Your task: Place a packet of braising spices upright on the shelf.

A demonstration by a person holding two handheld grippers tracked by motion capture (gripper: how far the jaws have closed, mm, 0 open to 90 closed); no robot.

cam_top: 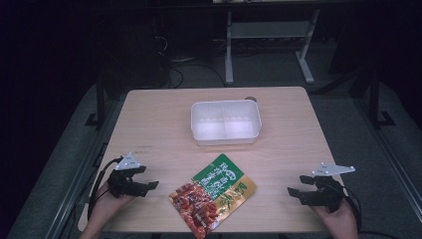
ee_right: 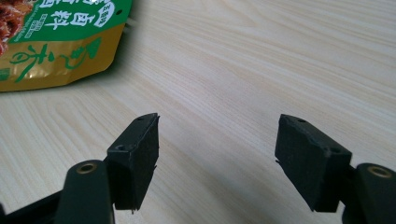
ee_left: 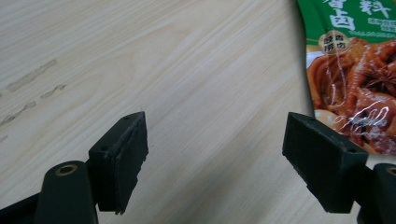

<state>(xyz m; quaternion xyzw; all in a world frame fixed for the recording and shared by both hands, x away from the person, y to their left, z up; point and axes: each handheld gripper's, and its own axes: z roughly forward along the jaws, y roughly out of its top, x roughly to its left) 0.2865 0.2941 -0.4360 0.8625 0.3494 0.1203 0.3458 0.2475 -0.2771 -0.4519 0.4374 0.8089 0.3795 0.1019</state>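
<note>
two grippers agape, flanking sauce packet, apart.

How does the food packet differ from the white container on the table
The food packet is flat, colourful in green, gold and red, and lies askew near the table's front edge. The white container is a plain, open, raised-walled box, set square farther back. Both rest on the wooden table, untouched by either gripper.

High view overhead; gripper views low, close — sharing packet.

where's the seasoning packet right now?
High view: the seasoning packet lies flat near the table's near edge, between both open grippers, in front of the white tray.
</note>
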